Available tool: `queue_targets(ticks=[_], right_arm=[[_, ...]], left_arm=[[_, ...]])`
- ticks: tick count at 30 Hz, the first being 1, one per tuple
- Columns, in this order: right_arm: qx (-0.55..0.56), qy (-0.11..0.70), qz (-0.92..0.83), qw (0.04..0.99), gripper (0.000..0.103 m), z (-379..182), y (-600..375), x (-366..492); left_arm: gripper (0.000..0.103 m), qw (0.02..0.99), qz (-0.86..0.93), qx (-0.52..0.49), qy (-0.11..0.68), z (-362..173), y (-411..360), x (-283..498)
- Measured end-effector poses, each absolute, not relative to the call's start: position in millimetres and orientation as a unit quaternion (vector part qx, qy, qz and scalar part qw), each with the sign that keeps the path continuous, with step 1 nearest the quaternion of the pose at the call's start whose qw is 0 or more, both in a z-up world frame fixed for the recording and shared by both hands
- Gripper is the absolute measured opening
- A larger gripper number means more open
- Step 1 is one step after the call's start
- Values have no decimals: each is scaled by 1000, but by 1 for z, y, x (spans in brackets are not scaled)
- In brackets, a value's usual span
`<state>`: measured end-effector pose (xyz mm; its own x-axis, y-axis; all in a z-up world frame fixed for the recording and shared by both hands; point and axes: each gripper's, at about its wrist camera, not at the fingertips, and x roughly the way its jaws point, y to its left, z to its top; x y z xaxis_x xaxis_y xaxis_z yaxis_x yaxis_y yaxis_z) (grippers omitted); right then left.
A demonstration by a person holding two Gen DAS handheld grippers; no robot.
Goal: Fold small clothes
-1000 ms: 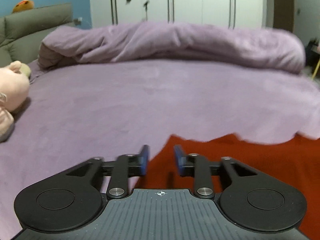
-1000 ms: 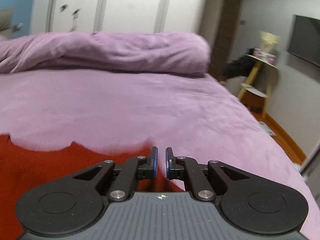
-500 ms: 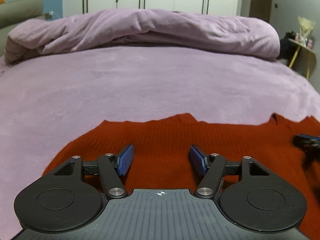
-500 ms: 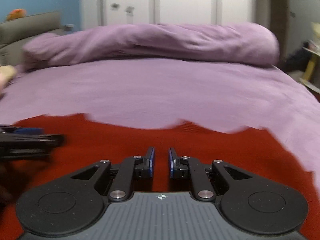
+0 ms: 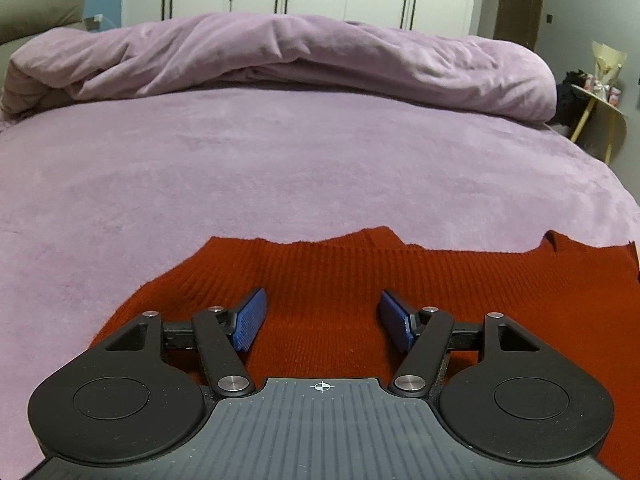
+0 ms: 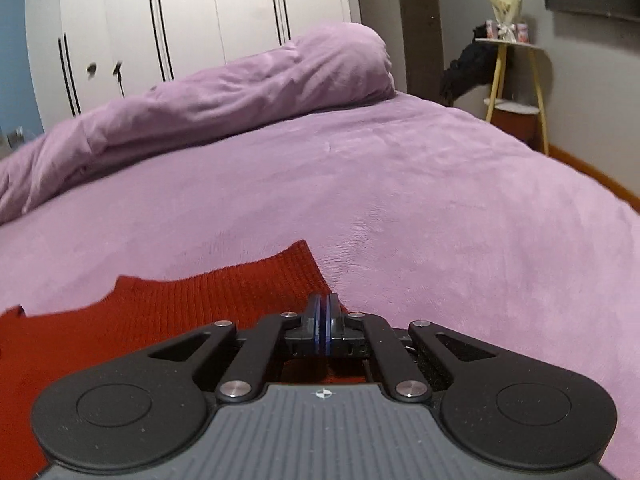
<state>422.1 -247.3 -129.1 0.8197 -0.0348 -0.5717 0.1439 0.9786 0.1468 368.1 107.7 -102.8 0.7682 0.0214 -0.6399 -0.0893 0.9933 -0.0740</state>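
A red knitted garment [image 5: 360, 276] lies flat on the purple bed cover [image 5: 280, 168]. My left gripper [image 5: 322, 314] is open, its blue pads spread wide just above the garment's left part. In the right wrist view the garment [image 6: 168, 312] lies at lower left with a corner pointing up near my right gripper [image 6: 322, 312]. The right gripper's blue pads are pressed together over the garment's right edge; I see no cloth between them.
A rolled purple duvet [image 5: 280, 60] lies across the far side of the bed. White wardrobes [image 6: 180, 24] stand behind it. A yellow-legged side table [image 6: 516, 80] with a bouquet stands right of the bed. A grey headboard [image 5: 40, 12] is at far left.
My left gripper has opened wide and come over the garment's left part. My right gripper has shut fully and swung to the garment's right corner.
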Motion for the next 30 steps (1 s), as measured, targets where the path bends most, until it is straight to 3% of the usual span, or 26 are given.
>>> queue_targets(ticks=[6, 13, 19, 24, 30], right_arm=[[73, 287, -55, 954, 5, -102, -230, 418], [17, 285, 93, 954, 6, -102, -178, 346], [-11, 295, -9, 955, 5, -107, -203, 318], [-53, 304, -42, 950, 10, -94, -198, 290], [16, 325, 26, 945, 10, -89, -174, 264]], left_arm=[[77, 941, 40, -47, 333, -85, 122, 333], [79, 935, 70, -72, 340, -88, 160, 285], [79, 924, 105, -54, 363, -79, 187, 241], [72, 908, 77, -154, 382, -70, 210, 189], [66, 861, -6, -308, 405, -86, 213, 158]])
